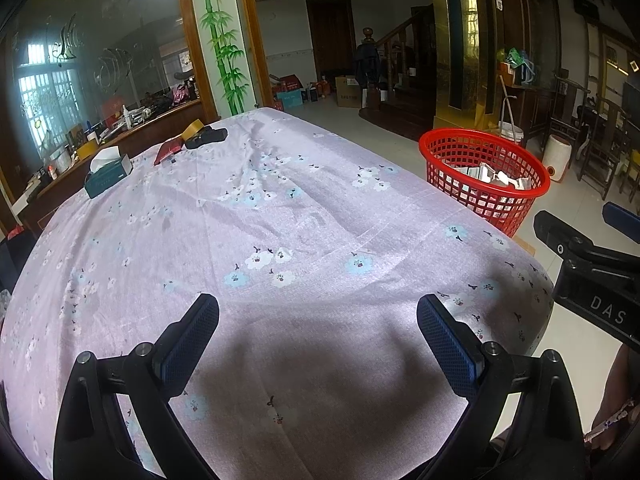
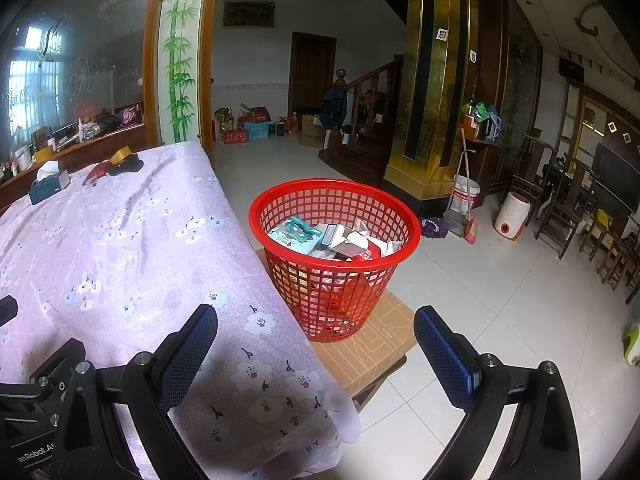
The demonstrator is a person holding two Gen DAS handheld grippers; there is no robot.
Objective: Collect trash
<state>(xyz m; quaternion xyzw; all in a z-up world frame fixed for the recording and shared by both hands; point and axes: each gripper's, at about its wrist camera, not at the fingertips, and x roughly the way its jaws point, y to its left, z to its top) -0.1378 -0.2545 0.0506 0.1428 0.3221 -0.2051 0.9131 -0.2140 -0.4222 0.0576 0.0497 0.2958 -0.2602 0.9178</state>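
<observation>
The left gripper (image 1: 318,320) hangs over the near edge of the counter (image 1: 304,216), its blue-padded fingers spread wide with nothing between them. Below it lies only the lilac flowered cloth (image 1: 280,360) that covers the counter. The right gripper (image 2: 316,332) is likewise spread and empty, hovering at the counter's near right corner, one finger over the cloth and the other over the tiled floor (image 2: 500,320).

Just right of the counter stands a red mesh basket (image 2: 280,200) on a flat cardboard box (image 2: 384,340). The trash (image 2: 340,240) lies inside it: crumpled wrappers and packets, among them a teal printed pouch (image 2: 298,232).

At the far left of the counter sit a dark tissue box (image 1: 108,178) with a white tissue sticking out, a red packet (image 1: 168,151), a roll of tan tape (image 1: 193,127) and a black object (image 1: 208,138) just beside it.

Beyond the basket, on the floor, a white bucket (image 2: 466,194) and a broom (image 2: 468,184) stand near a gold pillar (image 2: 424,80).
</observation>
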